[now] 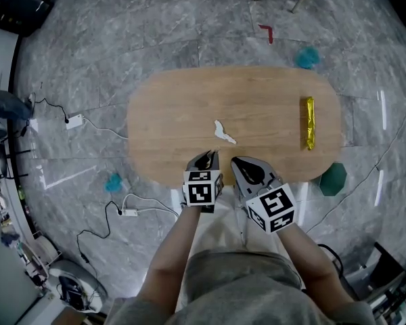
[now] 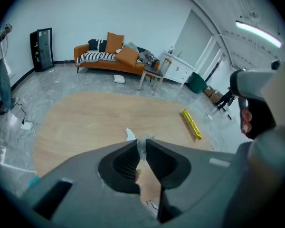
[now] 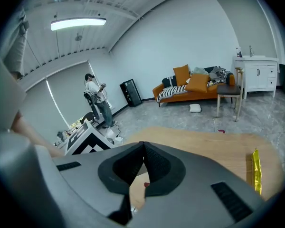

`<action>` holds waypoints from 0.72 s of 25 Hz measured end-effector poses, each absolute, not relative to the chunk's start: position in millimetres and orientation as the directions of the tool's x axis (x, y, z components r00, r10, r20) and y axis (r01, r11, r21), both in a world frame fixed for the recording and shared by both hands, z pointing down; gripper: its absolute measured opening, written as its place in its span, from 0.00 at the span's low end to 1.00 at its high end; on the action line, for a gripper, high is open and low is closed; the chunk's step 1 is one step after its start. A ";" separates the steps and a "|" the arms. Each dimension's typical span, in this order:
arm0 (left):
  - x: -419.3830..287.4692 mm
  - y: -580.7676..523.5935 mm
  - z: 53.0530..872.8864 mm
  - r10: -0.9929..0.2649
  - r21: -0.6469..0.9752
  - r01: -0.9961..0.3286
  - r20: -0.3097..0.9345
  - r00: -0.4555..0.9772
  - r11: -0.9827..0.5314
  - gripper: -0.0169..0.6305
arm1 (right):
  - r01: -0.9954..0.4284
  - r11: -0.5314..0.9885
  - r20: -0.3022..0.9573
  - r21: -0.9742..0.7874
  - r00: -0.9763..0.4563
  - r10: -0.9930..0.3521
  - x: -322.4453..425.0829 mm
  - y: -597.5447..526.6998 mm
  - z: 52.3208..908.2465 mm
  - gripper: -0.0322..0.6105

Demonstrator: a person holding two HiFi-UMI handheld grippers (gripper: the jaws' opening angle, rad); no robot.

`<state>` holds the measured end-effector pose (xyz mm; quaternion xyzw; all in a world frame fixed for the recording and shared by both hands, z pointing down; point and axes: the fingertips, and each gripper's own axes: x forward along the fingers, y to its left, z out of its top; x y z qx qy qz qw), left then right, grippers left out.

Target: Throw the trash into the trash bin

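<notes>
Nearest: both forearms reach in from the bottom edge of the head view. Each hand holds a gripper over the near edge of the table (image 1: 189, 107).

Left gripper (image 1: 207, 156): jaws nearly together and pinched on a thin, pale, see-through sliver (image 2: 141, 144) that stands up between the tips. What it is made of cannot be told.

Right gripper (image 1: 247, 164): just beside the left. Its own view shows the tips meeting with nothing between them.

Table: oval, with a light wood top. A small white scrap (image 1: 223, 133) lies flat on it just beyond the left gripper's tips, apart from them. A long yellow wrapper (image 1: 310, 122) lies well to the right, near the table's right end, lengthwise away from the person.

Floor: grey marble. A dark green bin (image 1: 333, 179) sits at the table's near right corner, partly under the edge. One teal lump (image 1: 114, 182) is left of the table.

Far: an orange sofa (image 2: 109, 56) stands against the wall.
</notes>
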<state>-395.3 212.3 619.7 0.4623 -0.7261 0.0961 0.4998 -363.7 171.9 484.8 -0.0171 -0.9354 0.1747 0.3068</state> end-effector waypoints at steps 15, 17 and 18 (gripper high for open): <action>-389.8 179.9 547.1 -0.649 0.365 -0.804 0.760 -0.033 0.469 0.10 | -0.126 0.953 0.542 -0.276 -0.839 0.046 -344.3 150.2 426.7 0.06; -387.3 175.7 537.4 -0.655 0.365 -0.815 0.755 -0.024 0.450 0.10 | -0.147 0.950 0.537 -0.275 -0.843 0.025 -340.8 144.3 421.2 0.06; -385.3 173.8 532.5 -0.659 0.364 -0.821 0.752 -0.019 0.439 0.10 | -0.159 0.948 0.534 -0.276 -0.845 0.014 -338.4 141.8 418.8 0.06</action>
